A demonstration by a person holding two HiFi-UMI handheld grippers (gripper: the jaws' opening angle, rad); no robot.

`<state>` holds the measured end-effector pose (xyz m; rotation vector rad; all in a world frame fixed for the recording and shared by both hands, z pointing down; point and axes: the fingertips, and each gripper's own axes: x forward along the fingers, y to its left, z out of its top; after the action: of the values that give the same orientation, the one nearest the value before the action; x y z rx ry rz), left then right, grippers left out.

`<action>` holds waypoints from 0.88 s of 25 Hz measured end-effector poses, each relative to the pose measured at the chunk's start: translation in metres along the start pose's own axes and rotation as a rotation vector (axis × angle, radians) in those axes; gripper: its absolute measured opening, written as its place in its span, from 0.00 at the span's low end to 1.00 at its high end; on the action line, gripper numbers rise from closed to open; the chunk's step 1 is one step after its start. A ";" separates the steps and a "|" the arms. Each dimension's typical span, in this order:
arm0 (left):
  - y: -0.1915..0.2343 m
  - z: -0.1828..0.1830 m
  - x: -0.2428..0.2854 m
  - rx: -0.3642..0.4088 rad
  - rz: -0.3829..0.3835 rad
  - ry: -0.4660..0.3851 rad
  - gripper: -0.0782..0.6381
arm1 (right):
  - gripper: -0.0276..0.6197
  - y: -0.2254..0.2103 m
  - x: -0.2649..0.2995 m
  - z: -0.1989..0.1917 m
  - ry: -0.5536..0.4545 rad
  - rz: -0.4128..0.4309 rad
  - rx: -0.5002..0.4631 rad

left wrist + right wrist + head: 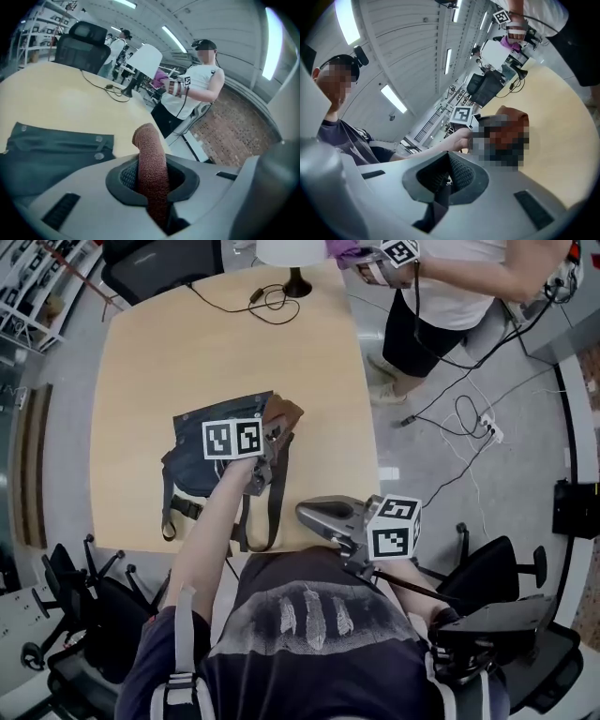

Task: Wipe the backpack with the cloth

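The backpack [214, 468], dark blue-grey, lies flat near the middle of the bench [169, 352]. Its body runs across the bench and its straps [272, 512] trail toward the near edge. The left hand-held gripper [273, 433] hovers over the pack's right end, clamped on a rust-brown cloth [151, 164]. The cloth's long axis runs out along the jaws, and its free tip curls over. The right hand-held gripper [307, 513] hangs at the near edge, pointing left, jaws together and empty. A lamp [145, 62] stands at the far edge.
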<state>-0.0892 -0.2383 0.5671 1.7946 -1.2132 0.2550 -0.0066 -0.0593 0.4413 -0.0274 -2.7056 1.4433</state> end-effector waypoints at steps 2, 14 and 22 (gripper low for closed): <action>0.027 -0.007 -0.011 -0.040 0.080 -0.028 0.19 | 0.05 0.002 0.006 -0.003 0.024 0.011 -0.002; 0.085 -0.057 -0.063 0.517 0.449 0.162 0.19 | 0.05 0.020 0.045 -0.016 0.143 0.084 -0.025; 0.149 -0.081 -0.130 0.474 0.607 0.111 0.19 | 0.05 0.026 0.062 -0.024 0.182 0.115 -0.037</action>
<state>-0.2500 -0.1073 0.6185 1.7119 -1.6927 1.0489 -0.0677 -0.0222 0.4365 -0.3058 -2.6193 1.3453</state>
